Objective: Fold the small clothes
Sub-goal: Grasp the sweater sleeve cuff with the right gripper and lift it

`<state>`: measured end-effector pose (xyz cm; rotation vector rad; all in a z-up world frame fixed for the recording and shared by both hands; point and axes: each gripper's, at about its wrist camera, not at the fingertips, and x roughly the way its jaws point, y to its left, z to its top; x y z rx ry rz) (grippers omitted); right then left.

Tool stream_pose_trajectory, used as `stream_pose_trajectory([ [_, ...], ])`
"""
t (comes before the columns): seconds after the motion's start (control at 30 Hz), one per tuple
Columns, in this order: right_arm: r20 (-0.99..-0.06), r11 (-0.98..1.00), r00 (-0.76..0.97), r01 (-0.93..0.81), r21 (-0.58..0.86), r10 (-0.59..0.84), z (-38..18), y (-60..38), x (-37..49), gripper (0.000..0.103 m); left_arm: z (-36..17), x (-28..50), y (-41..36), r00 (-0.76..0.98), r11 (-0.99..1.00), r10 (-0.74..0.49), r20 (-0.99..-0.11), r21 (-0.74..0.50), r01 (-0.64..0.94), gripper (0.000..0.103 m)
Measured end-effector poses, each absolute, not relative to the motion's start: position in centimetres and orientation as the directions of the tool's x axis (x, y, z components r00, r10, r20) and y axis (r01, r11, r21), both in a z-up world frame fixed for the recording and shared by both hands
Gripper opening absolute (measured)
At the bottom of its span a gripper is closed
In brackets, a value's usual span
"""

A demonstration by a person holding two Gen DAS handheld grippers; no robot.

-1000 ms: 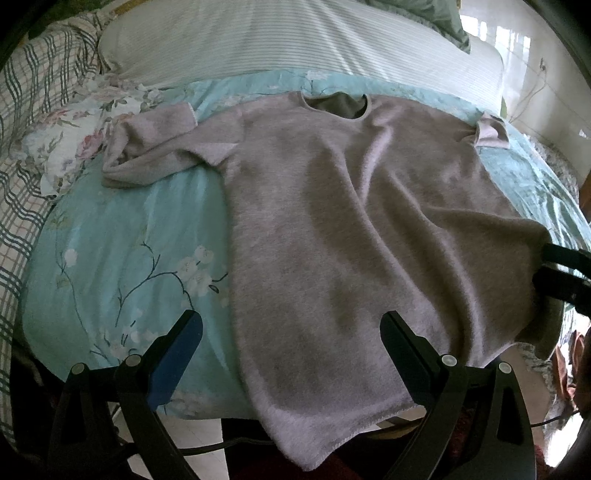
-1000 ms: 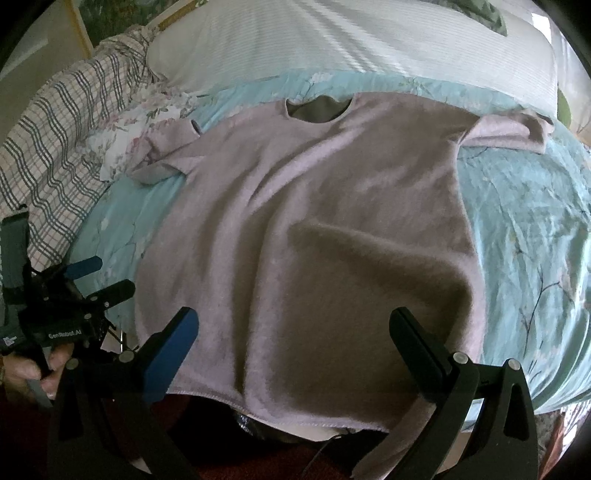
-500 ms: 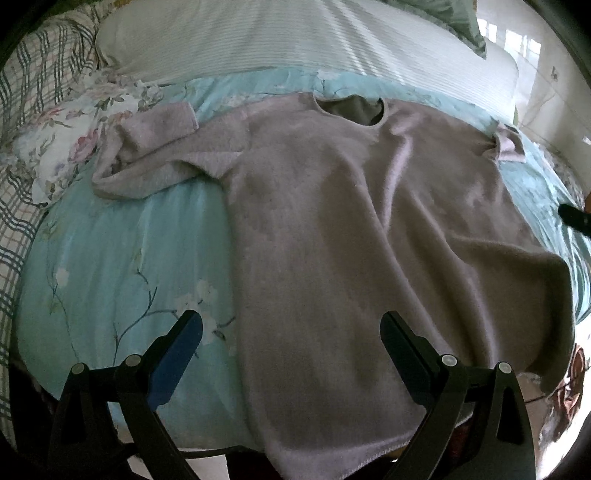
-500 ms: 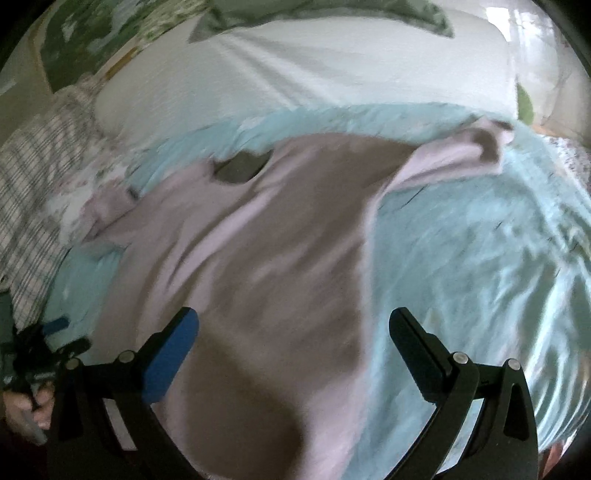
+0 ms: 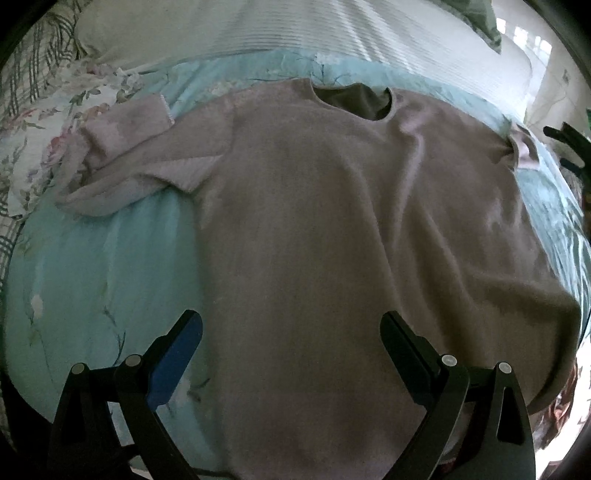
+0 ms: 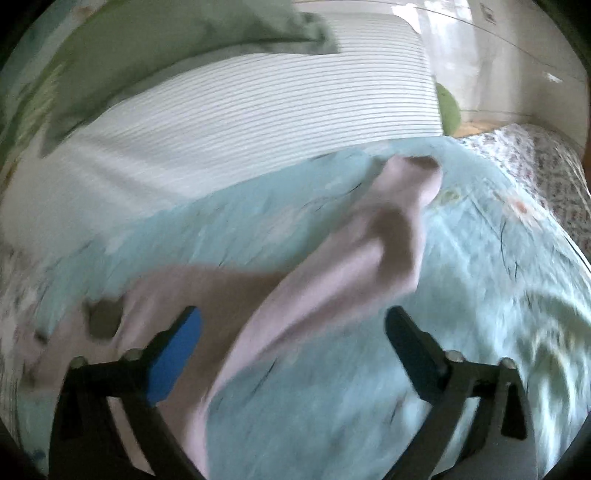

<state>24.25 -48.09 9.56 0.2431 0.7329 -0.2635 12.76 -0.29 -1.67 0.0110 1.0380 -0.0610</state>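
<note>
**Inspector:** Location of the garment?

**Assistant:** The mauve sweater [image 5: 332, 229] lies face up and spread flat on the turquoise floral bedspread [image 5: 103, 266], neckline [image 5: 352, 99] toward the striped white pillow [image 5: 258, 29]. Its lower hem hangs over the near edge of the bed. One sleeve [image 5: 122, 158] is crumpled and doubled back on itself at the left of the left wrist view, partly on a floral pillowcase [image 5: 48, 110].

**Inspector:** The other sleeve?

**Assistant:** The far sleeve [image 6: 373, 243] runs out across the bedspread toward the cuff [image 6: 417, 166], which sits near the edge of the striped pillow (the right wrist view is heavily smeared, so finer detail cannot be read).

**Inspector:** Left gripper?

**Assistant:** The left gripper [image 5: 291, 343] hangs above the lower body of the sweater with its jaws spread wide. Nothing is gripped; the fabric seen between them lies below, apart from the pads.

**Inspector:** Right gripper?

**Assistant:** The right gripper [image 6: 293, 332] is over the shoulder end of the far sleeve. Its jaws stand wide but are closing. The sleeve shows between them, yet neither pad presses on it. From the left wrist view, that gripper appears only as a dark shape at the right edge, beside the cuff.

**Inspector:** Other items?

**Assistant:** A green pillow [image 6: 177, 40] above the striped one.
</note>
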Motion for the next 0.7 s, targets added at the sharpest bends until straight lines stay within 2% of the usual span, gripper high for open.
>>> stream_pose_trajectory([
  [0.07, -0.686, 0.923, 0.697, 0.371, 0.1, -0.206, 9.4, -50.4, 27.3, 0.081, -1.8, 13.7, -0.5, 0.503, 0.998, -0.046, -0.863, -0.024, 0.05, 0.098],
  [0.27, -0.699, 0.869, 0.667, 0.476, 0.133, -0.258, 8.3, -57.1, 35.4, 0.075, -3.6, 16.6, -1.5, 0.432, 0.998, -0.055, -0.9, -0.043, 0.036, 0.098],
  [0.47, -0.772, 0.784, 0.572, 0.599, 0.162, -0.277, 5.3, -62.9, 40.7, 0.074, -5.4, 18.3, -2.4, 0.389, 0.998, -0.059, -0.92, -0.048, 0.036, 0.098],
  [0.53, -0.786, 0.787, 0.537, 0.608, 0.107, -0.307, 4.4, -63.2, 41.7, 0.064, -5.8, 18.9, -2.7, 0.376, 0.998, -0.064, -0.925, -0.055, 0.035, 0.098],
  [0.6, -0.786, 0.793, 0.496, 0.609, 0.012, -0.369, 4.2, -62.6, 42.0, 0.03, -6.1, 19.2, -3.0, 0.372, 0.998, -0.061, -0.926, -0.051, 0.037, 0.098],
  [0.63, -0.783, 0.798, 0.497, 0.602, 0.0, -0.374, 4.3, -62.4, 41.8, 0.022, -6.0, 19.3, -3.1, 0.372, 0.998, -0.063, -0.926, -0.052, 0.039, 0.098],
  [0.67, -0.781, 0.808, 0.516, 0.588, 0.025, -0.352, 4.6, -62.0, 41.6, 0.008, -5.9, 19.4, -3.1, 0.374, 0.998, -0.068, -0.925, -0.057, 0.041, 0.098],
  [0.7, -0.777, 0.818, 0.536, 0.573, 0.048, -0.33, 4.9, -61.5, 41.2, 0.004, -5.9, 19.4, -3.0, 0.381, 0.997, -0.074, -0.921, -0.062, 0.042, 0.098],
])
